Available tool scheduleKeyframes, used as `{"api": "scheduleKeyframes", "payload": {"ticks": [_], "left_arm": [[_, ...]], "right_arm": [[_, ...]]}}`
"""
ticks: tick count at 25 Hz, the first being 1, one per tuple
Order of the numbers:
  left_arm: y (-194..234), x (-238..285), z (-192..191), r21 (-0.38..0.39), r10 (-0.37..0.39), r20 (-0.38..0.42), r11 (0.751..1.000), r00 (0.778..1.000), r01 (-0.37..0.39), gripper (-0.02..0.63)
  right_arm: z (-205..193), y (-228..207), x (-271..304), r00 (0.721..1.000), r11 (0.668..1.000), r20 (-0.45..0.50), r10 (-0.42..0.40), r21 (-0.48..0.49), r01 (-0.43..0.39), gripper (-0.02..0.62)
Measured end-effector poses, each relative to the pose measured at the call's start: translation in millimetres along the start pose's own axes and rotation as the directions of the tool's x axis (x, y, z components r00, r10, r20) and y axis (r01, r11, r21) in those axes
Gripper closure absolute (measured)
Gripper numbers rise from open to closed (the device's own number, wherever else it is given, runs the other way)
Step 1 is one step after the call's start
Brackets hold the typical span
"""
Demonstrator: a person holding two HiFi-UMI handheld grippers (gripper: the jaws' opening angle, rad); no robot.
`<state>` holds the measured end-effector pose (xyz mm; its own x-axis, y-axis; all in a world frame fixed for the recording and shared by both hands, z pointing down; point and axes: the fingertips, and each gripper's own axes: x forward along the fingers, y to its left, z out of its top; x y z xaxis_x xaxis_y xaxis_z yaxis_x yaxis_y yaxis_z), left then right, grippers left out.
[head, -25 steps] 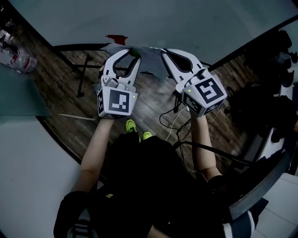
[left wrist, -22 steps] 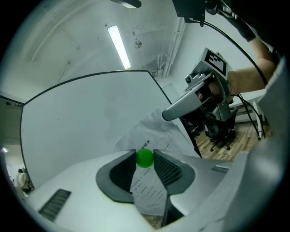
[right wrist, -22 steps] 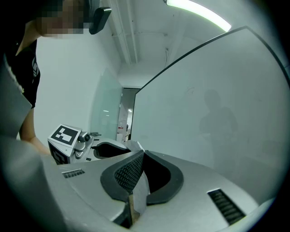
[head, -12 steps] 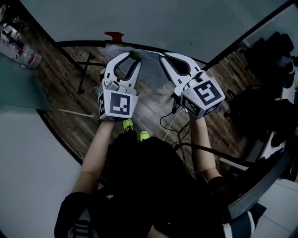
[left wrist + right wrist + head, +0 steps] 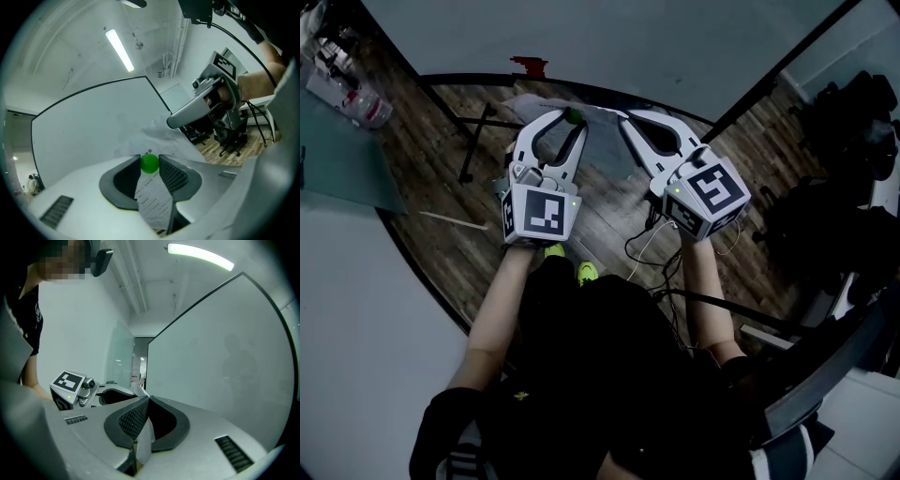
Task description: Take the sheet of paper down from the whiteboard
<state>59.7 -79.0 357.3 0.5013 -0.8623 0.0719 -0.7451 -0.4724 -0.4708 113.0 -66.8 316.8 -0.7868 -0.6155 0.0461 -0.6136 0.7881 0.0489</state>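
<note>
Right gripper view shows what the head view cannot: the jaws of your right gripper are clenched flat on an edge of the white printed sheet of paper. Left gripper view shows your left gripper clamped on a small green ball, with the sheet running beneath it between the pads. In the head view your forearms reach forward over the dark wooden plank floor. The grippers are level and side by side, with the sheet spanning them just in front of the large whiteboard.
</note>
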Motion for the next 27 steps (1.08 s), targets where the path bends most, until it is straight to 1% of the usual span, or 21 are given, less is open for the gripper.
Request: {"api": "scheduleKeyframes", "payload": {"ticks": [7,12,15,19,27], "left_arm": [[-6,-4,8,0.0,0.002,0.002,1.0,1.0,-0.002,0.472],[-2,-6,12,0.011,0.002,0.008,1.0,1.0,-0.002,0.472],[-2,-7,11,0.011,-0.001,0.005,1.0,1.0,0.001,0.472],[-4,-5,14,0.013,-0.004,0.008,1.0,1.0,0.004,0.472],[-7,-2,19,0.017,0.001,0.015,1.0,1.0,-0.001,0.472]], "right_arm": [[3,4,-10,1.0,1.0,0.027,0.002,0.0,-0.002,0.6],[7,6,-8,0.999,1.0,0.048,0.002,-0.002,-0.002,0.598],[7,7,-8,0.999,1.0,0.046,0.002,0.004,-0.003,0.6],[11,6,-9,0.998,1.0,0.059,0.007,-0.012,-0.006,0.6],[10,4,-13,0.999,1.0,0.05,0.011,-0.014,-0.01,0.6]]}}
